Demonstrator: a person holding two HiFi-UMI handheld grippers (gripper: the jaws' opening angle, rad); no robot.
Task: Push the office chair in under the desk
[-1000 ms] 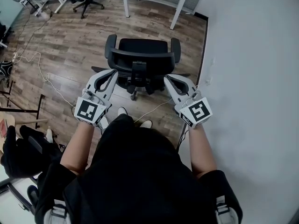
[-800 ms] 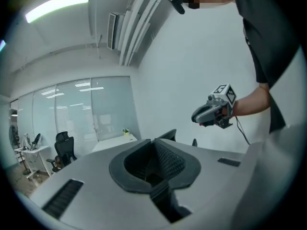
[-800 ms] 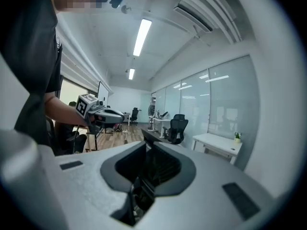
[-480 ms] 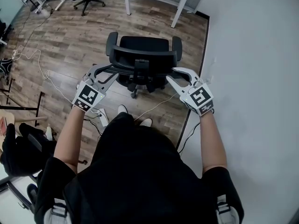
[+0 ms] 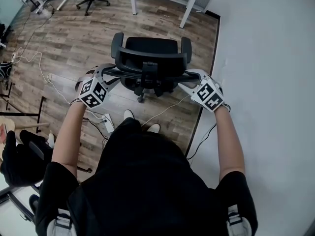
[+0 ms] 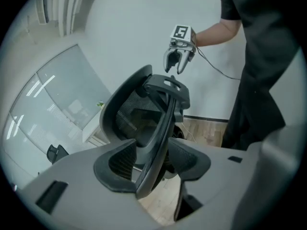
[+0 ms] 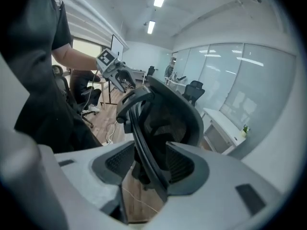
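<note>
While opening wide, straddling the black mesh office chair backrest rim between jaws of left gripper and right gripper, unpinched: spaced evenly for a straight shove.

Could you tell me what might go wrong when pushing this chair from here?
The left tool and right tool are opening with the backrest edges between their jaws, unclamped, so the chair may swivel or slip when pushed. The white cable and power strip lie by the person's feet: a trip hazard when stepping forward.
</note>
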